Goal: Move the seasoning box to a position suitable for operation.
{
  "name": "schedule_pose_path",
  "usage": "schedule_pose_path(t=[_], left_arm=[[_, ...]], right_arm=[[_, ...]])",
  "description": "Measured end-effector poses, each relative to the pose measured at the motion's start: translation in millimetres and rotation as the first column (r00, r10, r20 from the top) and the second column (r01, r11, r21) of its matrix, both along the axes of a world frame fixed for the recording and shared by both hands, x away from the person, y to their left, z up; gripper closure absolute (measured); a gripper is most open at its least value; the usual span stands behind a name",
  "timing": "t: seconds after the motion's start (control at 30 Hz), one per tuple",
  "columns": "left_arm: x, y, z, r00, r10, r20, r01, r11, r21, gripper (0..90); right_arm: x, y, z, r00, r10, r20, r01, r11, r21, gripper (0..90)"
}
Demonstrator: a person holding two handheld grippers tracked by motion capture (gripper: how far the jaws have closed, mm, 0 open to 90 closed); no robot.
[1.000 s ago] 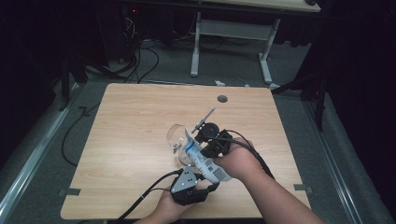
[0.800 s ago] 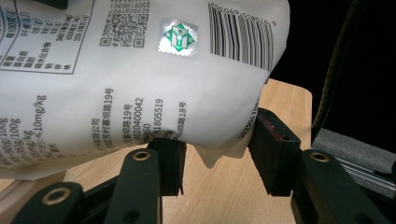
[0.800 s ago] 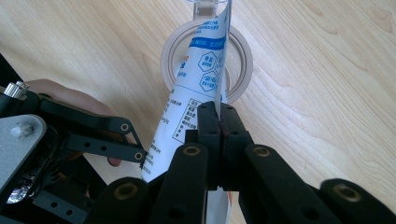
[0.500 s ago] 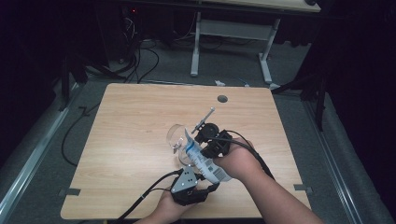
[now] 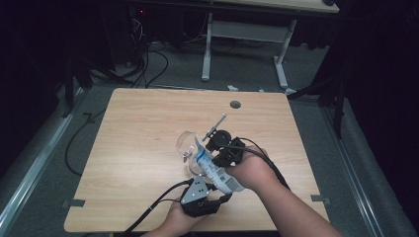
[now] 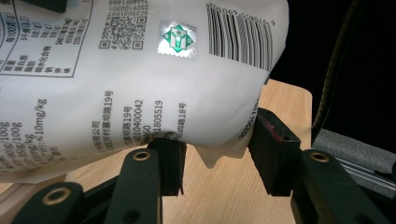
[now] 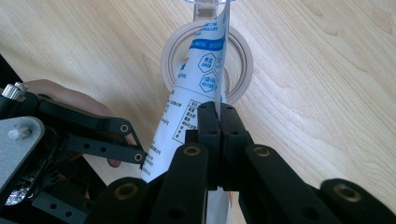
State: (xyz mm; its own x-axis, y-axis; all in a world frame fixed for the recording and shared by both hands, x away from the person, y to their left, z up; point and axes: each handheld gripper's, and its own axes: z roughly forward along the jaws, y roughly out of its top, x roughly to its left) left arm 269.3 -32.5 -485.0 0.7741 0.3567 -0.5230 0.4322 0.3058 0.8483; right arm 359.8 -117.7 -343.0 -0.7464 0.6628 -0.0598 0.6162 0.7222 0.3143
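Note:
A white pouch (image 5: 216, 169) with blue print and a barcode hangs tilted over the table, its top end over a clear glass cup (image 5: 185, 144). My right gripper (image 7: 218, 122) is shut on the pouch's (image 7: 198, 79) thin edge, just short of the cup's round rim (image 7: 243, 60). In the high view the right gripper (image 5: 213, 154) sits beside the cup. My left gripper (image 6: 215, 161) is open under the pouch (image 6: 140, 70), whose bottom corner hangs between the two pads (image 6: 273, 151) without being pinched. Seen from above, the left gripper (image 5: 212, 186) is near the table's front edge.
The wooden table (image 5: 138, 123) has a round cable hole (image 5: 235, 104) near its far edge. Black cables trail from both grippers off the front and right. Behind the table are a desk frame (image 5: 242, 29) and floor cables (image 5: 148, 59).

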Motion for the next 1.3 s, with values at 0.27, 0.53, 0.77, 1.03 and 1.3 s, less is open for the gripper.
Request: schedule_pose_path(t=[0.27, 0.53, 0.77, 1.03, 1.3], left_arm=[[-0.1, -0.2, -0.2, 1.0000, 0.000, 0.001, 0.000, 1.0000, -0.001, 58.2], [-0.1, -0.2, -0.1, 1.0000, -0.001, 0.002, 0.001, 1.0000, -0.001, 58.2], [0.2, 0.2, 0.4, 1.0000, 0.001, 0.004, -0.001, 1.0000, -0.001, 58.2], [-0.1, 0.3, 1.4, 1.0000, -0.001, 0.002, 0.001, 1.0000, -0.004, 58.2], [0.1, 0.5, 1.9, 1.0000, -0.001, 0.000, 0.001, 1.0000, -0.006, 58.2]], right_arm=[[-0.3, 0.2, 0.0, 1.0000, -0.002, 0.001, 0.002, 1.000, -0.001, 90.0], [-0.4, 0.0, 0.2, 1.0000, 0.002, 0.003, -0.002, 1.000, -0.001, 90.0], [-0.7, 0.5, 0.8, 1.0000, 0.002, 0.007, -0.002, 1.000, -0.003, 90.0], [-0.8, 0.4, 1.6, 1.0000, 0.001, 0.007, -0.001, 1.000, -0.003, 90.0], [-0.8, 1.3, 2.3, 0.9999, 0.004, 0.010, -0.004, 1.000, -0.011, 90.0]])
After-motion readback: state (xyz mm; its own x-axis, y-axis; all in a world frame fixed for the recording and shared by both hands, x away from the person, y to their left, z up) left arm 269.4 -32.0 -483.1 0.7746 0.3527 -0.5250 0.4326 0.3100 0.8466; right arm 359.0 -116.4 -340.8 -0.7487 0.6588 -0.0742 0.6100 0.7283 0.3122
